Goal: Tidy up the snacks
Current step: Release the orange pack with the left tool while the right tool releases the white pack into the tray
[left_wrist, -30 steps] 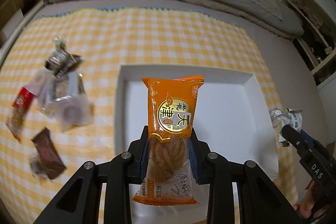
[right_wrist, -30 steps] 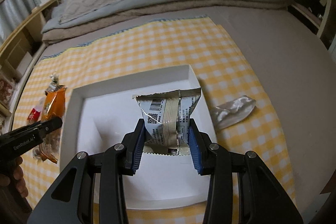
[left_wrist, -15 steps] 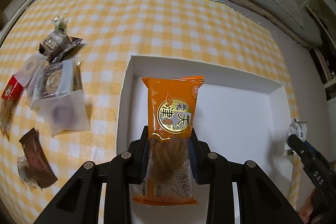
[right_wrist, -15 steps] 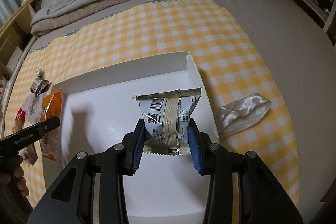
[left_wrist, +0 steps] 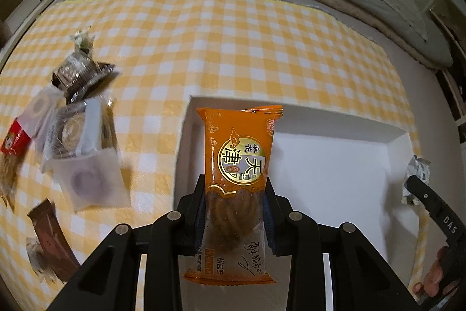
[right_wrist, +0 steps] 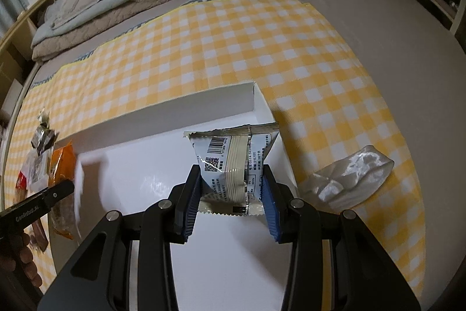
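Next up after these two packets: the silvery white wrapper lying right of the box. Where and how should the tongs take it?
Grip the silvery white wrapper across its narrow width near the middle, coming down from above. It lies flat and elongated on the checked cloth, clear of the white box, so its long edges are open to the fingers.

Both grippers, left (left_wrist: 235,201) and right (right_wrist: 232,196), are black with silver screws, blue ribbed pads (right_wrist: 269,212), white lettering; bare fingers (left_wrist: 434,280) show.

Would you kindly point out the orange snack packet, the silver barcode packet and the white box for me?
orange snack packet (left_wrist: 243,156), left wrist view, on its round gold label.
silver barcode packet (right_wrist: 233,165), right wrist view, on its centre seam.
white box (right_wrist: 174,112), right wrist view, on its far wall.
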A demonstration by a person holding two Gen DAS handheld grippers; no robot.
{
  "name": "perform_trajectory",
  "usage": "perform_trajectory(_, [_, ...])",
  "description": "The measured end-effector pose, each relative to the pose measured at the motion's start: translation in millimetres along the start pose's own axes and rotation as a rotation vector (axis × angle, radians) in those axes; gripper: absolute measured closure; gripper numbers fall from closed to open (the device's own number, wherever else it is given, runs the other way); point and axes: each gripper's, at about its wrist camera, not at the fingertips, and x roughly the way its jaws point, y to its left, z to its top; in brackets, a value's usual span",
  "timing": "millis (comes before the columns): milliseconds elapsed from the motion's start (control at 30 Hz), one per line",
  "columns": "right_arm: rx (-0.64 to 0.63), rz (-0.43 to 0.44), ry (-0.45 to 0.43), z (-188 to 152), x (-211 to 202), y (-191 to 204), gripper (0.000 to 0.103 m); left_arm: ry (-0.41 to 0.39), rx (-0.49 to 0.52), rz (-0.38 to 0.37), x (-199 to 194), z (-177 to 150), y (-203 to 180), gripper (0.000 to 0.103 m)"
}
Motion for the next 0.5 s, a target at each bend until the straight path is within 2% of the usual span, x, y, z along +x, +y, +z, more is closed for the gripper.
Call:
perform_trajectory(67, [0.011,0.012,-0.013,2,0,-2,0.063,-0.021,0.007,-0.002,-3,-1,1,0.062])
perform_trajectory(133, [0.021,0.030,-0.034,4,-2,-3,0.061,-0.032,0.022,-0.009,-4,-2,3,0.059])
perform_trajectory(200, [0.030,0.039,-0.052,5,-5,-3,0.061,-0.039,0.044,-0.015,-6,-5,2,0.053])
perform_trajectory(233, [0.033,0.042,-0.059,5,-6,-3,0.060,-0.041,0.051,-0.018,-8,-5,2,0.045])
perform_trajectory(267, [0.034,0.044,-0.059,6,-6,-3,0.056,-0.043,0.058,-0.022,-12,-7,-1,0.038])
perform_trajectory(300, [0.036,0.044,-0.057,7,-7,-3,0.052,-0.044,0.067,-0.026,-13,-8,-2,0.036])
perform_trajectory(367, [0.042,0.043,-0.058,6,-8,-3,0.030,-0.038,0.084,-0.028,-15,-10,-7,0.029])
perform_trajectory(500, [0.032,0.032,-0.044,3,-11,-2,0.019,-0.015,0.106,-0.025,-20,-17,-12,0.017])
